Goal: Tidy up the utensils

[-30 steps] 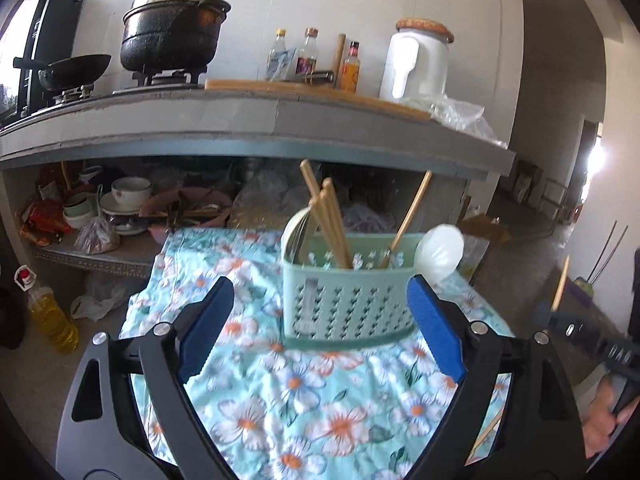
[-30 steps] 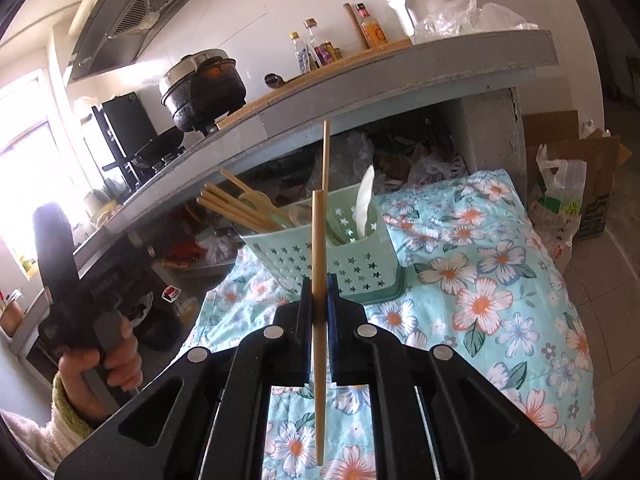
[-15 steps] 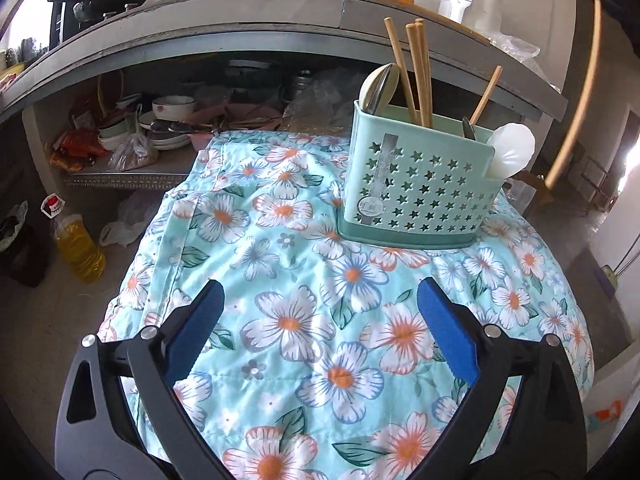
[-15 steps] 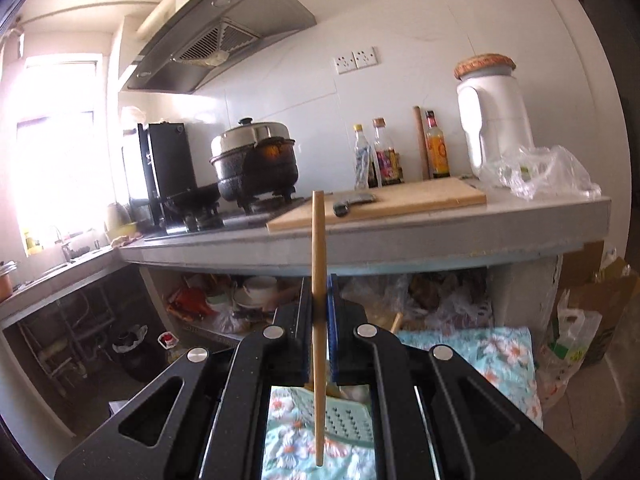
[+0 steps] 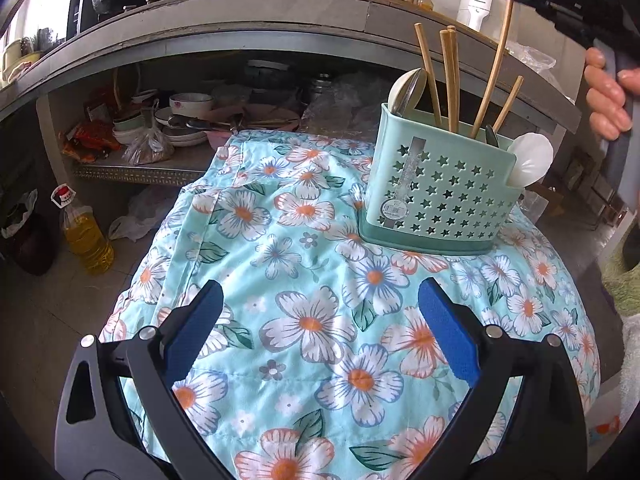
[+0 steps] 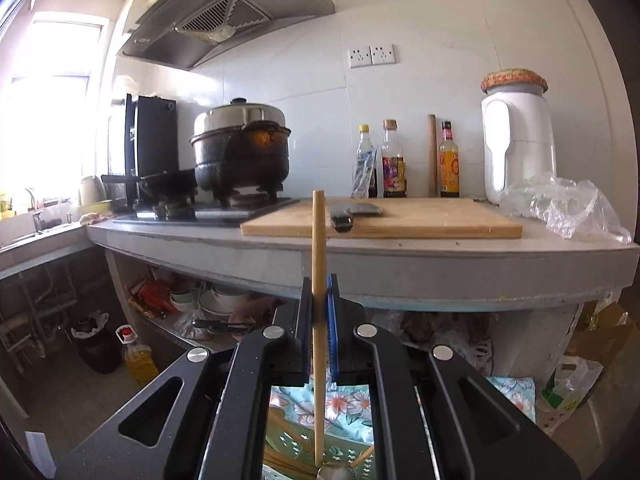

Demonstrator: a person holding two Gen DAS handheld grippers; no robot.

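Right wrist view: a chopstick [image 6: 319, 320] is pinched upright by the right gripper [image 6: 320, 312] above the utensil basket [image 5: 440, 188] — the left gripper [image 5: 320, 328] is spread wide, empty, over the floral-clothed table [image 5: 304, 320].

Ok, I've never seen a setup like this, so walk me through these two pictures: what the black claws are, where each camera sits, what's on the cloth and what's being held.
There is no robot here. A person holds a hand-operated gripper in each hand, and each gripper carries a wide-angle camera looking out along its two fingers.

The left camera's picture shows the left gripper with its blue pads wide apart and nothing between them, above a flowered cloth. On the cloth stands a green caddy holding chopsticks and spoons. At the top right is the person's hand with the other gripper.

The right camera's picture looks toward the kitchen counter. The right gripper is shut on one chopstick, held upright, with the caddy just visible underneath.
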